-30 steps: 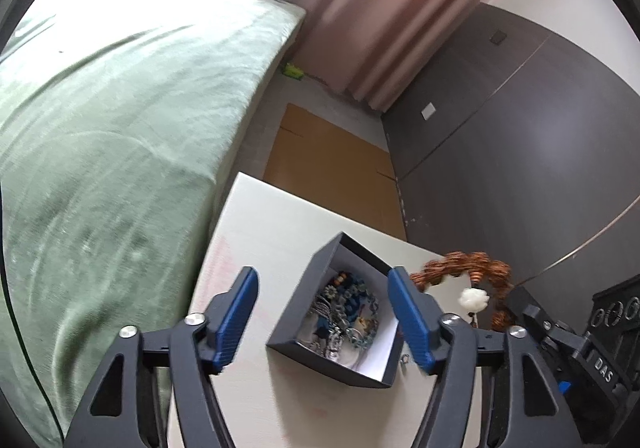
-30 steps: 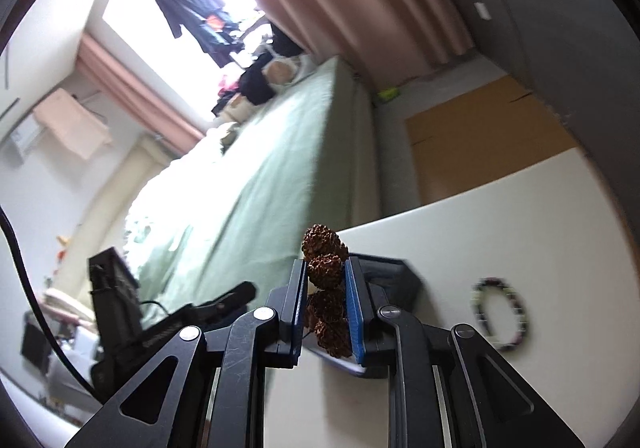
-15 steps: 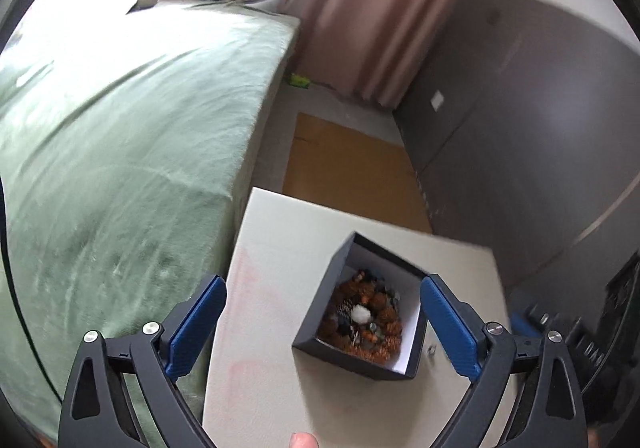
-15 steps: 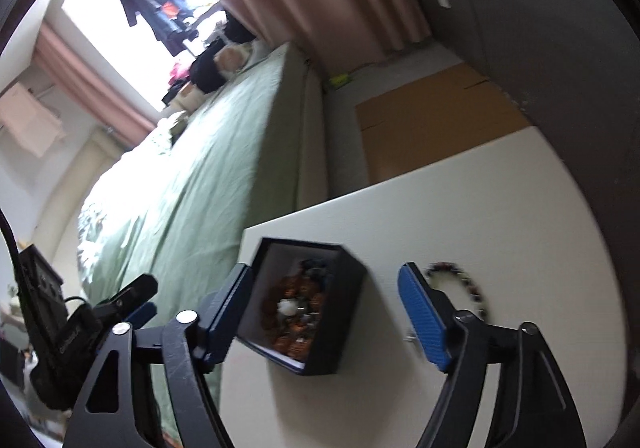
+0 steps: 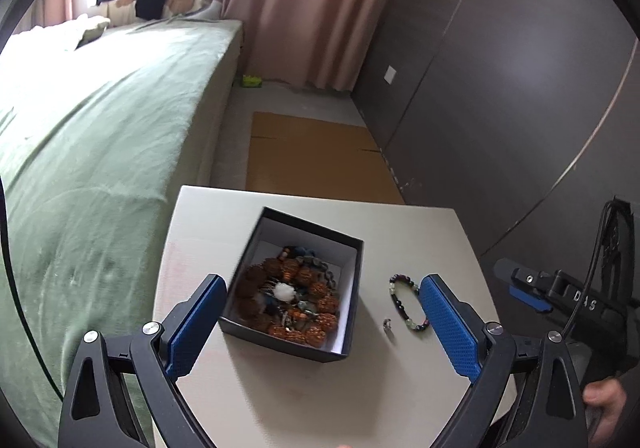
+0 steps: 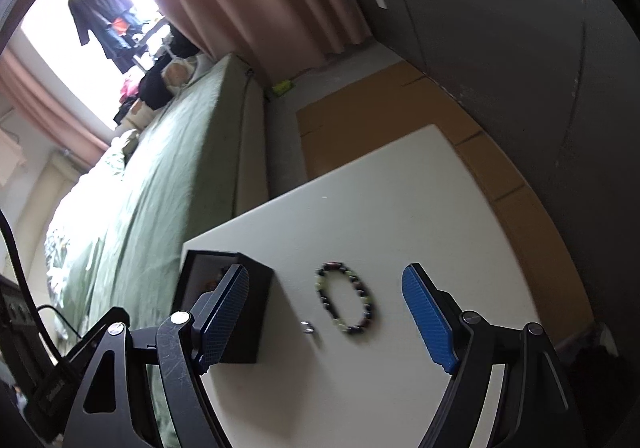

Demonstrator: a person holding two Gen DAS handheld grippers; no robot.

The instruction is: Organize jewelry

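Note:
A black jewelry box (image 5: pixel 294 290) with a white lining sits on the white table (image 5: pixel 248 388). A brown seed-bead bracelet (image 5: pixel 292 306) with a white bead lies in it on other jewelry. A dark and green bead bracelet (image 5: pixel 406 304) lies on the table right of the box, with a small ring (image 5: pixel 387 324) beside it. My left gripper (image 5: pixel 320 324) is open above the box. My right gripper (image 6: pixel 326 316) is open and empty, framing the bead bracelet (image 6: pixel 347 304), the ring (image 6: pixel 307 327) and the box side (image 6: pixel 224 300).
A bed with a green cover (image 5: pixel 80 168) runs along the table's left side. A brown cardboard sheet (image 5: pixel 316 160) lies on the floor beyond the table. A dark wall (image 5: pixel 500 108) stands to the right. The right gripper's body (image 5: pixel 560 296) shows at the right edge.
My right gripper opened and let the brown seed-bead bracelet go into the box, then drew right toward the bead bracelet. My left gripper opened wider and pulled back from the box.

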